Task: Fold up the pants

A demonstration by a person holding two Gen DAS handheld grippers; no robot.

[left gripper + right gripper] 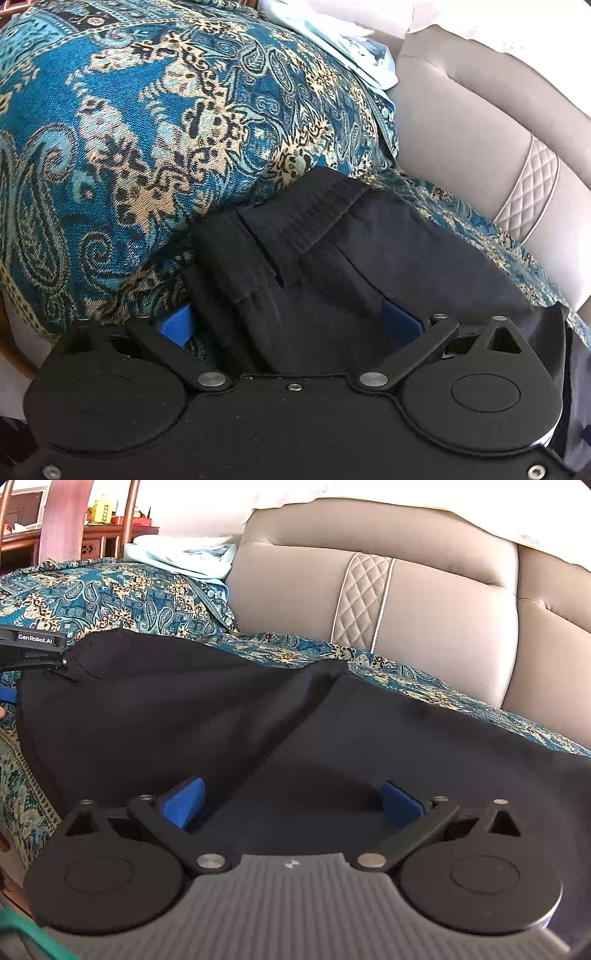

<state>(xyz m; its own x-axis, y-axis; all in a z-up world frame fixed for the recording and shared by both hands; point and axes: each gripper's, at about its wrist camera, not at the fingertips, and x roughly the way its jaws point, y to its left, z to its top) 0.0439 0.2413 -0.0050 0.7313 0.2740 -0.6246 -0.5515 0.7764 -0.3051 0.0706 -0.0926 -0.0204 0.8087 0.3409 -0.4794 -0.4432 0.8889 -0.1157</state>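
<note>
Left wrist view: your left hand-held gripper (288,321) is spread wide, its blue pads (175,325) sitting on either side of a bunched section of the black pants (314,251). The ribbed waistband (306,218) lies folded over just ahead, on the blue paisley throw (129,129) that covers the beige sofa (461,140). Cloth fills the gap between the pads, but nothing is pinched. If you close here, you would likely catch several layers at once, and the fold could drag unevenly.

Right wrist view: your right hand-held gripper (291,803) is also spread, its pads (184,801) low over the pants (184,716), which lie across the throw (110,594) with a diagonal crease running away towards the sofa back (424,602). The left hand-held gripper (33,646) shows at the far left edge, at the garment's end. The risks from here:

- The throw is loose and close beneath, so a deep pinch may lift it with the pants.
- Dark fabric hides the edges, so you may grip mid-panel and not at the hem.
- Pulling with one side alone could skew the crease.
</note>
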